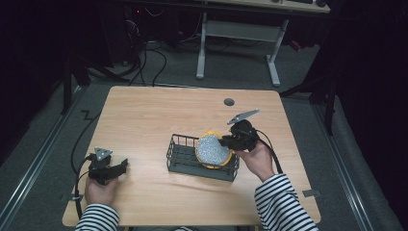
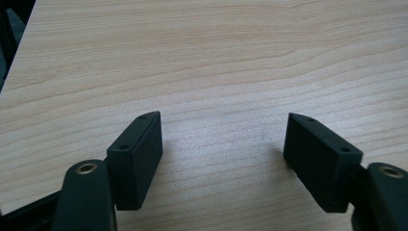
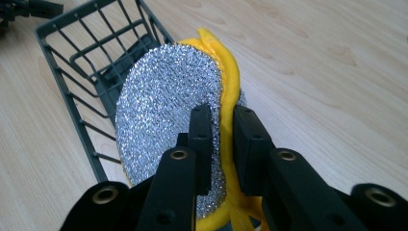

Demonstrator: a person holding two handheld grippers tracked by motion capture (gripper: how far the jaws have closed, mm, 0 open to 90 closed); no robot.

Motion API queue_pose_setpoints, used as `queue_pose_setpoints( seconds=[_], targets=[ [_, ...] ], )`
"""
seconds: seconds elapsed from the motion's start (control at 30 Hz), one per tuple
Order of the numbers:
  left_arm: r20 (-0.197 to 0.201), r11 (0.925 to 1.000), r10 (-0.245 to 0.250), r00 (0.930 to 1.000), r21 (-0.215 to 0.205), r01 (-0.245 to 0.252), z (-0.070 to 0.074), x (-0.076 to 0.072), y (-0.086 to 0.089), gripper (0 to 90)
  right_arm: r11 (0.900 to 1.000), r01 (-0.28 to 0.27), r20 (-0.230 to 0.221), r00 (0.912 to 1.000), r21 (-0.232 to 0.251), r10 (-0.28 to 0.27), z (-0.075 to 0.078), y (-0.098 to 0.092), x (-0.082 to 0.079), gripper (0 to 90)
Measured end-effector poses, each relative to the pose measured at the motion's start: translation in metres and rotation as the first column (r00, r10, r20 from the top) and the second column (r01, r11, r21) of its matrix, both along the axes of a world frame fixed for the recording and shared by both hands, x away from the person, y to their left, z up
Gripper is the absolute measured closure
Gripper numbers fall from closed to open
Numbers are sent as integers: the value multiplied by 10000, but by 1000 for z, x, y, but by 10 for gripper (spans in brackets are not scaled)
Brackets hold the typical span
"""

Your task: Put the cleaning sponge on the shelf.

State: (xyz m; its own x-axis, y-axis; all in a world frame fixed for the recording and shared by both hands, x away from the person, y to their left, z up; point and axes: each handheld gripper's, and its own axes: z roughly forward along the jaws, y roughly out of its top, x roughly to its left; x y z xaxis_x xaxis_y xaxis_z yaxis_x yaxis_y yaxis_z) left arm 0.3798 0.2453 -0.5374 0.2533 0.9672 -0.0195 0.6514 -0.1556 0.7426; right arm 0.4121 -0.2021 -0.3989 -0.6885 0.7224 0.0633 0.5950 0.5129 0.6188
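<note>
Here, one sponge (image 1: 213,150), one basket (image 1: 179,156) (two claws: right claw (image 3: 222,126) gripping).

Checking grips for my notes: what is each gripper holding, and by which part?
The right gripper pinches the scouring pad at its yellow edge; the left gripper holds nothing.

The left gripper (image 2: 223,144) holds its fingers (image 2: 137,156) apart over the bare wooden table (image 2: 216,57).

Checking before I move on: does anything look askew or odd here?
Only the sponge: it stands on edge, tilted over the wire basket at its right end, pinched by the right gripper. Nothing spilled or damaged.
</note>
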Motion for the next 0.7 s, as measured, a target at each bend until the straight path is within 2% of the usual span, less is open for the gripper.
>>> queue_pose_setpoints(
  seconds=[0.27, 0.5, 0.7],
  targets=[
    [-2, 10000, 0, 10000, 1, 0, 0, 0, 0, 303, 9996, -243, 1, 9997, -105, 243, -7, 1, -4, 768],
    [1, 10000, 7, 10000, 8, -7, 0, 0, 0, 303, 9999, -89, 298, 9995, -108, 93, -7, 0, -6, 567],
    [-2, 10000, 6, 10000, 8, -6, 0, 0, 0, 303, 9966, 480, 364, 9981, 673, -506, -3, -14, -4, 493]
  ],
)
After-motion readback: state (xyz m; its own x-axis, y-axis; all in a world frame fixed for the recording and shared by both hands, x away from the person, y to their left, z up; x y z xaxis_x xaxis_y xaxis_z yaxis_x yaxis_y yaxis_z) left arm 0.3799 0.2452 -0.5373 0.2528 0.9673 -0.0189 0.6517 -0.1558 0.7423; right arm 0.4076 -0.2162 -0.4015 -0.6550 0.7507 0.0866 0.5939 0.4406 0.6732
